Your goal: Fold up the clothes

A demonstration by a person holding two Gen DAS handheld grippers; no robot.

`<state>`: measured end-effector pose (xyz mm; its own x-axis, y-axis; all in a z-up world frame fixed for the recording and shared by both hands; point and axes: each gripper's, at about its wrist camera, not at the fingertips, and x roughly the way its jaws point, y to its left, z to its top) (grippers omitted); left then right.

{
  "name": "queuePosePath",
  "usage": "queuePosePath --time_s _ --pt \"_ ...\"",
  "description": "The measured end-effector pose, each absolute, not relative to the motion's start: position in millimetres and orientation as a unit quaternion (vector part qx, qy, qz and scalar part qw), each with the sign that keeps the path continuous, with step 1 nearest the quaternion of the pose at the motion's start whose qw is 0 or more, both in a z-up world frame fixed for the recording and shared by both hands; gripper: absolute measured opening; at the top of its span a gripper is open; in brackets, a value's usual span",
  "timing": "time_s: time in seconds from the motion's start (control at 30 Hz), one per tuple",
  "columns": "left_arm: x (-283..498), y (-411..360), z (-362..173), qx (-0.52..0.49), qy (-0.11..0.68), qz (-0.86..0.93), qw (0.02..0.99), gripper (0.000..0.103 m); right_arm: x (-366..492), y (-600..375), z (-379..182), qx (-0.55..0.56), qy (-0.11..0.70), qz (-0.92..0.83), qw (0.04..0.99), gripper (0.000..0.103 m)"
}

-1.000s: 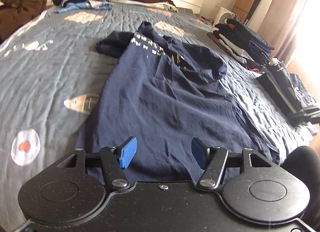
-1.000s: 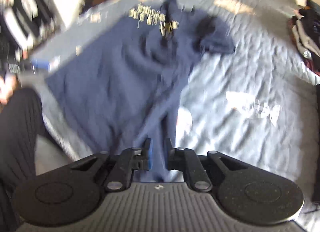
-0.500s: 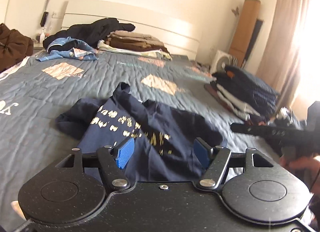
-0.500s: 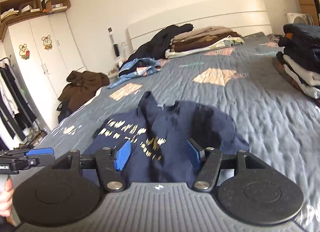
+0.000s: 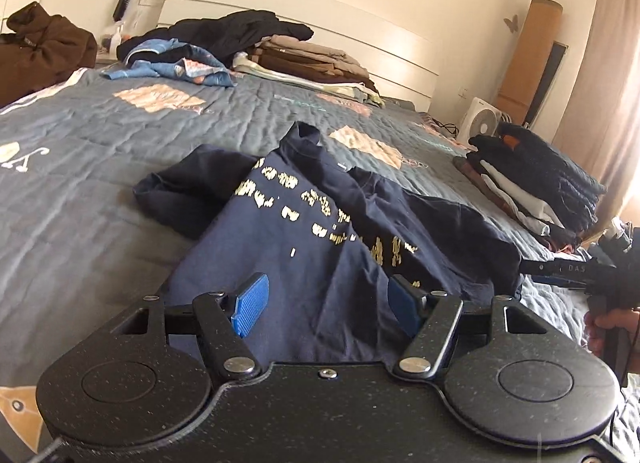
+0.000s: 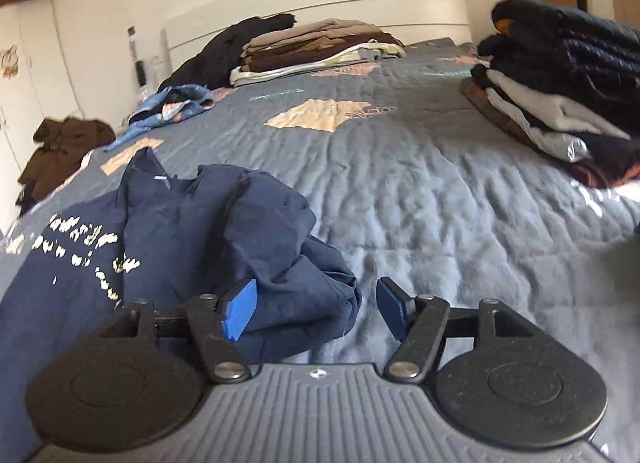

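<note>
My left gripper (image 5: 324, 305) hangs low over the navy T-shirt (image 5: 304, 263), its blue pads spread well apart with nothing pinched between them. The shirt's body with its gold lettering runs straight ahead of the fingers, and the collar end lies farther ahead on the grey quilt (image 5: 80, 167). A crumpled sleeve pokes out ahead and to the left of this gripper.

My right gripper (image 6: 314, 307) has its jaws just opened wider; they stand apart and hold nothing. The rumpled right sleeve of the shirt lies between and just ahead of the pads, bunched against the left pad (image 6: 239, 315), though I cannot tell whether cloth actually touches it. The right pad stands over bare quilt.

From the left wrist view I see the right gripper off to the right, level with the shirt's far sleeve, with the hand (image 5: 608, 327) on its grip.

Far ahead of both tools, by the white headboard (image 5: 360, 39), sit a folded pile of brown and beige clothes (image 5: 312, 63), a dark heap and a blue patterned garment (image 5: 176, 67). Ahead and to the right of the right gripper sits another folded stack of dark and white clothes (image 6: 560, 91). A brown garment (image 5: 44, 51) lies far ahead to the left.
</note>
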<state>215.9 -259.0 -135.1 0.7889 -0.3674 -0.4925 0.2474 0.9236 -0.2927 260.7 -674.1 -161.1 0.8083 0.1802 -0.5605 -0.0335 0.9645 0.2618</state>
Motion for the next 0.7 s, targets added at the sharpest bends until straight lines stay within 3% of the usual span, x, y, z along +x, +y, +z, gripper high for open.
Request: queuePosePath --time_s 0.13,0.53,0.7 --pt "215 -265 -138 -0.094 0.283 -0.172 0.939 0.065 270 -689 -183 0.211 0.318 0.068 0.922 0.067" --pt "213 -272 -142 -0.087 0.280 -0.174 0.940 0.068 277 -705 -197 0.271 0.316 0.068 0.907 0.075" --pt "213 -277 -146 -0.078 0.285 -0.176 0.939 0.068 271 -653 -191 0.199 0.294 0.117 0.928 0.069"
